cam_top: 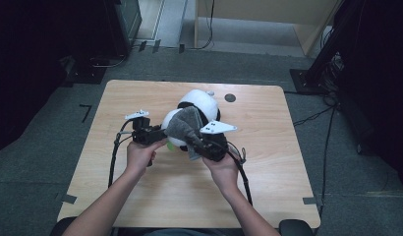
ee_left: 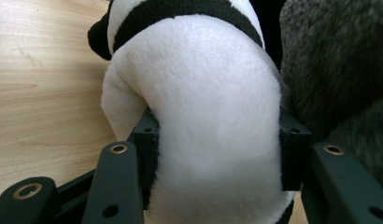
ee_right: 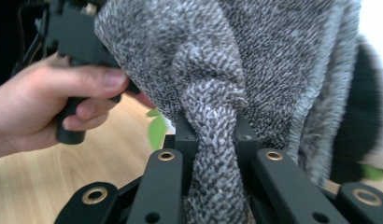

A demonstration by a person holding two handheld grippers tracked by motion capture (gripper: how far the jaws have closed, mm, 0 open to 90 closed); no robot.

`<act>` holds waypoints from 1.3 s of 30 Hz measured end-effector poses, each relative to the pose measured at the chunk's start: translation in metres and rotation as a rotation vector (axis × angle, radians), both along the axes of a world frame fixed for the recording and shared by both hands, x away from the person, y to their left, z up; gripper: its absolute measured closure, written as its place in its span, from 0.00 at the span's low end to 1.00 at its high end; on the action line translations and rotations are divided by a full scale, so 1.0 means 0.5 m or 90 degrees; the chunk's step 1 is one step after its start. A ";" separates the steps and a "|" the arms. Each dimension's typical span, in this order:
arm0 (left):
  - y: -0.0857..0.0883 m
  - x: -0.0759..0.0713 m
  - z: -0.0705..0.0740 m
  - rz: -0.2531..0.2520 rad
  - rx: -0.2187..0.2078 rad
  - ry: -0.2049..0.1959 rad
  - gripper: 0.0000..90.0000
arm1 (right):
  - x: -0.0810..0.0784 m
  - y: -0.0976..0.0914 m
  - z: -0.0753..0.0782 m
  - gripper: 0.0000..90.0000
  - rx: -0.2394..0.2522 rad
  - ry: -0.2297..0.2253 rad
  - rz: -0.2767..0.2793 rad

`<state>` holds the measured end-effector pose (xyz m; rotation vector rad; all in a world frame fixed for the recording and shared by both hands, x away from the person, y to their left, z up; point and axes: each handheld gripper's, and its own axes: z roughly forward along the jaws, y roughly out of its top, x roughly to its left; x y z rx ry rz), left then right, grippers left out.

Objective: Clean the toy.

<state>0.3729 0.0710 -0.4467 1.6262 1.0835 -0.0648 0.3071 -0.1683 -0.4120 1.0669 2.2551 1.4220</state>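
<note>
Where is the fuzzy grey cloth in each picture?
High view: the grey cloth lies draped over the panda toy at the middle of the table, pinched by the right gripper.
Left gripper view: it fills the right edge, beside the toy's white body.
Right gripper view: it hangs across the middle and top, a fold pinched between the black jaws.
Shared landmark: the panda toy.

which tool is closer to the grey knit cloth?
Right. The right tool is clamped on a bunched fold of the grey knit cloth. The left tool grips the plush panda, with the cloth beside it.
</note>
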 end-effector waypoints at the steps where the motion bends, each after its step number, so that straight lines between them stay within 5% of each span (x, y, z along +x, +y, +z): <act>1: -0.003 -0.002 0.001 0.002 0.003 -0.003 0.54 | -0.002 0.008 -0.004 0.88 -0.004 0.001 0.003; 9: -0.016 -0.010 -0.001 0.010 -0.011 0.002 0.55 | -0.021 0.062 -0.029 0.88 -0.024 -0.005 0.036; 13: -0.012 -0.007 -0.013 0.022 -0.061 0.048 0.55 | -0.025 0.078 -0.045 0.88 -0.030 -0.017 0.047; 19: -0.011 -0.006 -0.012 0.025 -0.060 0.050 0.55 | -0.021 0.099 -0.093 0.89 -0.087 -0.007 0.064; 29: 0.006 0.002 -0.007 0.026 -0.071 0.062 0.55 | 0.011 0.075 -0.135 0.89 -0.140 0.029 0.047; 33: 0.008 0.004 -0.008 0.023 -0.066 0.063 0.55 | 0.026 0.053 -0.140 0.89 -0.114 0.060 0.028; 39: 0.011 0.007 -0.012 0.021 -0.068 0.068 0.54 | 0.031 0.041 -0.137 0.89 -0.125 0.054 0.020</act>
